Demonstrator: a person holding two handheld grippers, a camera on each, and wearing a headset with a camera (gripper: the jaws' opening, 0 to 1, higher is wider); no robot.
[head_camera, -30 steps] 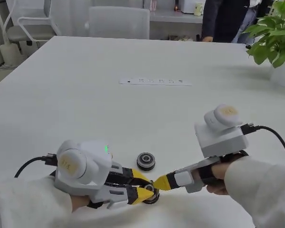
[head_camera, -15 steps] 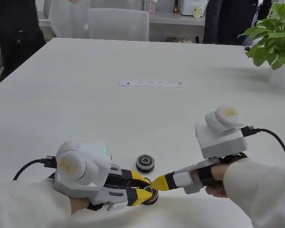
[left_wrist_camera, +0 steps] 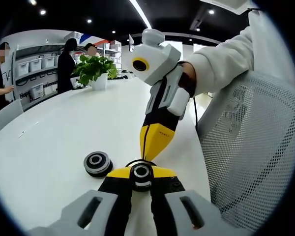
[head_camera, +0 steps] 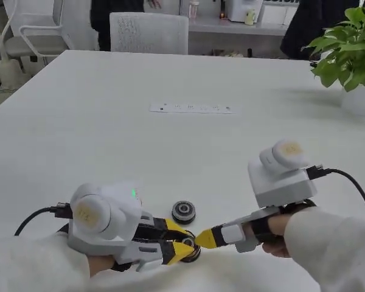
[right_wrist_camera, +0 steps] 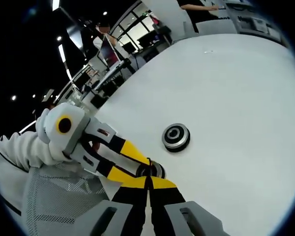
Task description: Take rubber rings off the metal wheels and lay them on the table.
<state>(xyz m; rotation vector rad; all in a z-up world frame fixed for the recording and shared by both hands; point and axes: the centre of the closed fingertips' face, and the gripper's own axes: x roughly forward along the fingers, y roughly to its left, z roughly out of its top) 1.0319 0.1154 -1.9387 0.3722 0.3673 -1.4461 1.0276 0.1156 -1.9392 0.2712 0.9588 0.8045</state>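
Over the last second almost nothing has moved except your head. Your left gripper (head_camera: pixel 184 242) still has its jaws closed part-way around one wheel (head_camera: pixel 192 251), held just above the tabletop (head_camera: pixel 170 152) at its near edge. Your right gripper (head_camera: pixel 201 239) still has its jaws pressed together to a point against that wheel's rim. The two tools meet at the same spot and angle as before.

In the left gripper view a thin dark arc of ring (left_wrist_camera: pixel 135 162) stands up off the top of the held wheel, right at the right gripper's tip. So you seem to have a pinch of the rubber. The ring is lifted at one spot only and the rest looks seated.

For the task, that means the peel has started but has not progressed. The pull away from the wheel is still yours to make.

Counted:
- **Wheels:** two. One is in your left jaws. The other (head_camera: pixel 184 212) lies flat on the tabletop just beyond them, a little further from the near edge, with its dark band apparently still on.
- **Rings laid loose on the tabletop:** I can see none.
- **Grippers:** two.
- **Elsewhere:** one white strip (head_camera: pixel 191 108) lies at mid-table, and one plant (head_camera: pixel 350 36) stands at the far right corner.
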